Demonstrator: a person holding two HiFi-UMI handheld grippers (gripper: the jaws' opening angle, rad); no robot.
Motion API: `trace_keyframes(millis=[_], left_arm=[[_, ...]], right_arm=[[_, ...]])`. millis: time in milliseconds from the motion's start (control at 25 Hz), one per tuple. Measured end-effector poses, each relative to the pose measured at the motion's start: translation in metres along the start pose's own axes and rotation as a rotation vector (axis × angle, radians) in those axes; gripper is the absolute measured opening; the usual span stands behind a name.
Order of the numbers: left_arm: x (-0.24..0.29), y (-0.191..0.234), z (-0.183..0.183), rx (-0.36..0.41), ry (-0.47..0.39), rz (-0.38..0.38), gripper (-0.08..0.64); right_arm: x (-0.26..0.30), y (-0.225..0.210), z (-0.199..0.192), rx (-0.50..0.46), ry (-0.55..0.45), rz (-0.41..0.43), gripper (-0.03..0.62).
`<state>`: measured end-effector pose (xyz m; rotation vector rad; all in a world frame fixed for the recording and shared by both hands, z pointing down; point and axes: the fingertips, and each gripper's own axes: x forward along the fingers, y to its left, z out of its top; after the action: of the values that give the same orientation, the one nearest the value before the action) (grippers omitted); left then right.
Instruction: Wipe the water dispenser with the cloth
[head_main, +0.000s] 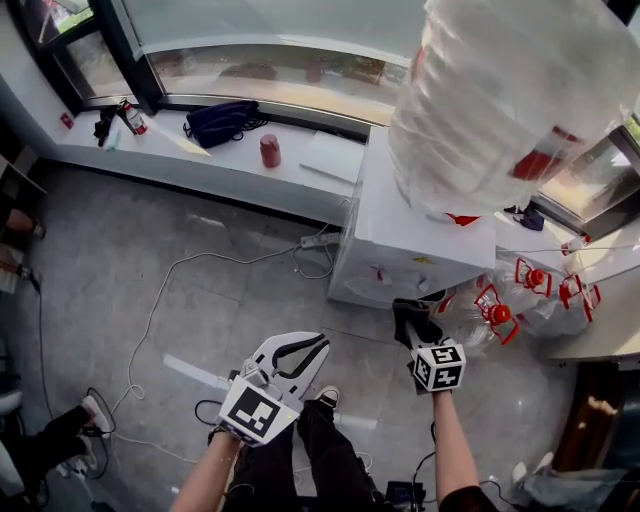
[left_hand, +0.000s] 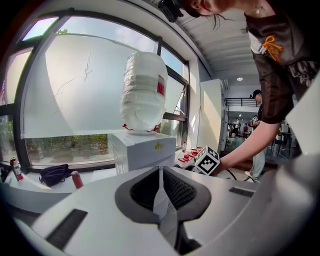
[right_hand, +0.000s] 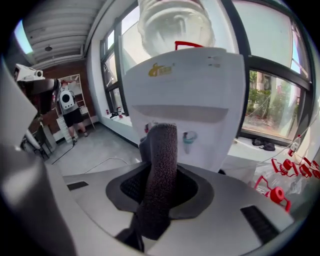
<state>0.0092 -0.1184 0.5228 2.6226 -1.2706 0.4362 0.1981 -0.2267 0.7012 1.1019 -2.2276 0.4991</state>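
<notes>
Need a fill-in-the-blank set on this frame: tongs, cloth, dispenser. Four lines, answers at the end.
1. The right tongs are shut on a dark ___.
2. The left tongs are shut and hold ___.
3. A large water bottle sits upside down on the ___ of the white water dispenser.
4. The spare bottles lying beside the dispenser have ___ caps.

Missing words: cloth; nothing; top; red.

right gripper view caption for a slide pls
Right gripper clamps a dark cloth facing the white water dispenser.
</notes>
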Motion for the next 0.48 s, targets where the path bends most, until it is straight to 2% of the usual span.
trace_keyframes(millis=[240, 480], left_arm=[[-0.004, 0.015, -0.006, 0.017, 0.015, -0.006, 0.025], [-0.01, 0.029, -0.017, 0.056, 0.015, -0.027, 0.025]], right_arm=[[0.053, 0.058, 0.007, -0.081, 0.006, 0.08, 0.114], [0.103, 0.078, 0.022, -0.129, -0.023, 0.036, 0.114]])
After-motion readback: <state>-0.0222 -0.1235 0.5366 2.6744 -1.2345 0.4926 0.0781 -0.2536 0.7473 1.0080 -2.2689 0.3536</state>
